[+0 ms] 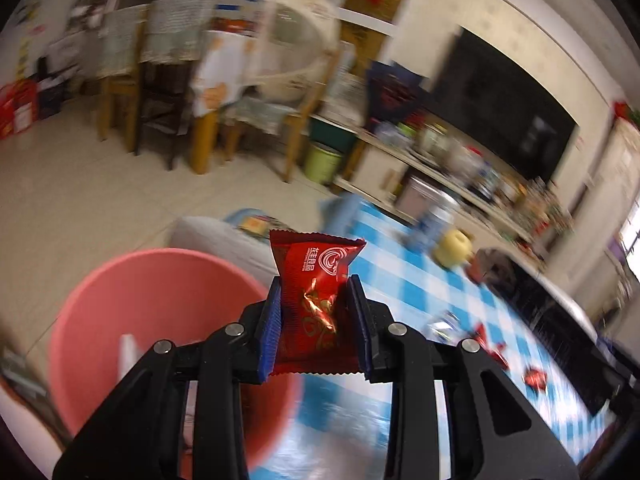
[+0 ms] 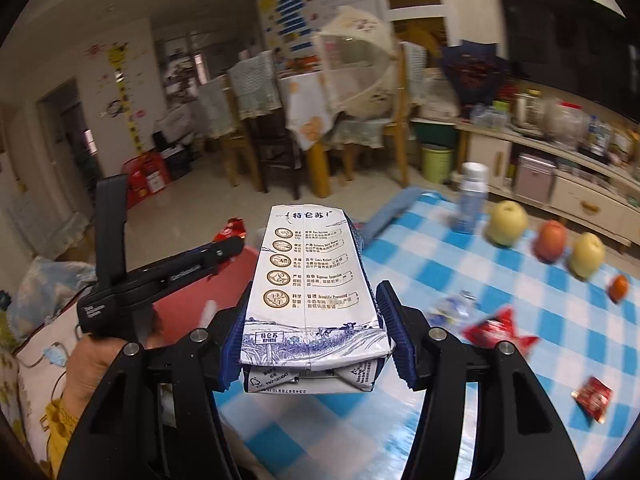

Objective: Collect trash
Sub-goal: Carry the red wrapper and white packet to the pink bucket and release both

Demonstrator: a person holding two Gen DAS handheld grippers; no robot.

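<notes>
Pink basin (image 1: 160,280) beside checked table (image 1: 420,280) (fruit (image 2: 507,222) behind).

My left wrist view smears the shelf clutter (image 1: 472,164) beyond reading; the pink bucket (image 1: 160,288) hides partly behind the gripper frame, and small wrappers (image 1: 492,348) on the checked cloth (image 1: 420,280) blur.

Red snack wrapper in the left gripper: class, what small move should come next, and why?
Probably ease the left gripper a little further over the pink bin and open it. The red snack wrapper is pinched between its pads, and the bin's open mouth lies just below and to the left in the left wrist view, so the wrapper should fall inside.
</notes>
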